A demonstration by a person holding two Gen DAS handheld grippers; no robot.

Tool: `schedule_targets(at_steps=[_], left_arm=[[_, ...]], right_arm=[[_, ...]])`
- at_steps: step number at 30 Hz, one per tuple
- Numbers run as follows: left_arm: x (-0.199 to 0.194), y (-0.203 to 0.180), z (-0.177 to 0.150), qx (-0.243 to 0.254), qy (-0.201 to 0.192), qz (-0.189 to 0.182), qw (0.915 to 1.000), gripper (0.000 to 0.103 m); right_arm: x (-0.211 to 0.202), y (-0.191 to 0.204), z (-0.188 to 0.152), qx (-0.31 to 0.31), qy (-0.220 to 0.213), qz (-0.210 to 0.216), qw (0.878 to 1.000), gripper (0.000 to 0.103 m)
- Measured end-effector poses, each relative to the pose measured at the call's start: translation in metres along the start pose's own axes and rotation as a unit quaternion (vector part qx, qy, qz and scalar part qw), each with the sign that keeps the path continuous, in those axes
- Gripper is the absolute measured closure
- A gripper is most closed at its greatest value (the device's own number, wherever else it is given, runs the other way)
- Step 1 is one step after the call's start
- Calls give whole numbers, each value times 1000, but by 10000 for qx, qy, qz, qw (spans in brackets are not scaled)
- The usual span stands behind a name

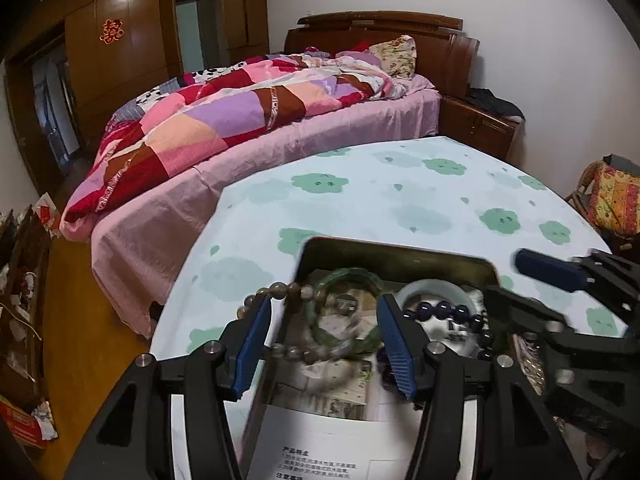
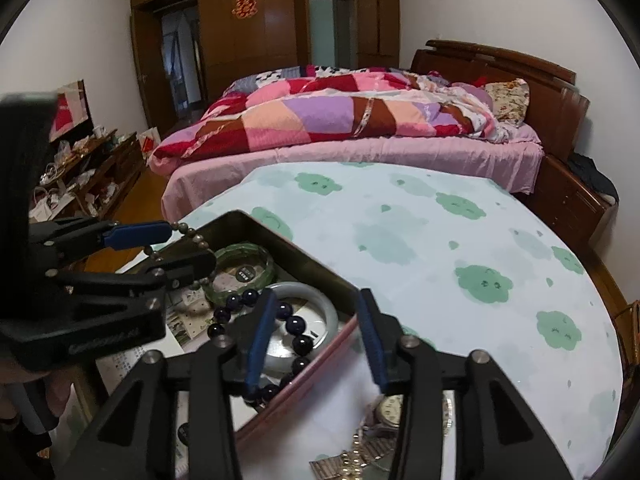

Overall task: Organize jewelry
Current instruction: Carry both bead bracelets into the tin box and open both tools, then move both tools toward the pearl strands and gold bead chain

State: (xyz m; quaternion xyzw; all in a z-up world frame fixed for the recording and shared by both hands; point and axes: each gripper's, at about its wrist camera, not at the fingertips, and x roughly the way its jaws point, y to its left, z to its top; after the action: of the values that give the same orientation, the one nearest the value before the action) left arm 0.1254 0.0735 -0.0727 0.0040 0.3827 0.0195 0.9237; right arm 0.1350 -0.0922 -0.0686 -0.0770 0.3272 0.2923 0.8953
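Observation:
A metal tin sits on the cloud-print table and holds a green bangle, a white jade bangle, a dark purple bead bracelet and papers. A grey-brown bead bracelet hangs over the tin's left rim, looped around my left gripper's left finger. My left gripper is open over the tin. My right gripper is open above the white bangle and purple beads. A metal watch lies near it.
The round table's cloud-print cloth extends far and right. A bed with a patchwork quilt stands beyond it. A cluttered low cabinet runs along the left wall. A printed sheet lies at the tin's near end.

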Motion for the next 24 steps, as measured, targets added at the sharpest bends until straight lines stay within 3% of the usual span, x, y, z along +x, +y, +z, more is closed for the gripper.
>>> schedule_targets(at_steps=[4, 8, 13, 18, 24], left_arm=[[11, 2, 6, -23, -8, 161, 9999, 47], [12, 2, 9, -7, -49, 294, 9996, 46], [-17, -2, 6, -118, -385, 288, 9988, 29], [-49, -20, -11, -53, -598, 175, 9980, 27], [-66, -45, -42, 203, -492, 47, 9986, 27]], right_arm=[[-10, -14, -1, 232, -78, -25, 9997, 54], [-24, -29, -6, 365, -142, -121, 9992, 44], [-49, -58, -24, 614, -109, -333, 9975, 41], [-68, -79, -49, 846, -5, -545, 9949, 39], [-75, -88, -83, 904, 235, -688, 9932, 39]])
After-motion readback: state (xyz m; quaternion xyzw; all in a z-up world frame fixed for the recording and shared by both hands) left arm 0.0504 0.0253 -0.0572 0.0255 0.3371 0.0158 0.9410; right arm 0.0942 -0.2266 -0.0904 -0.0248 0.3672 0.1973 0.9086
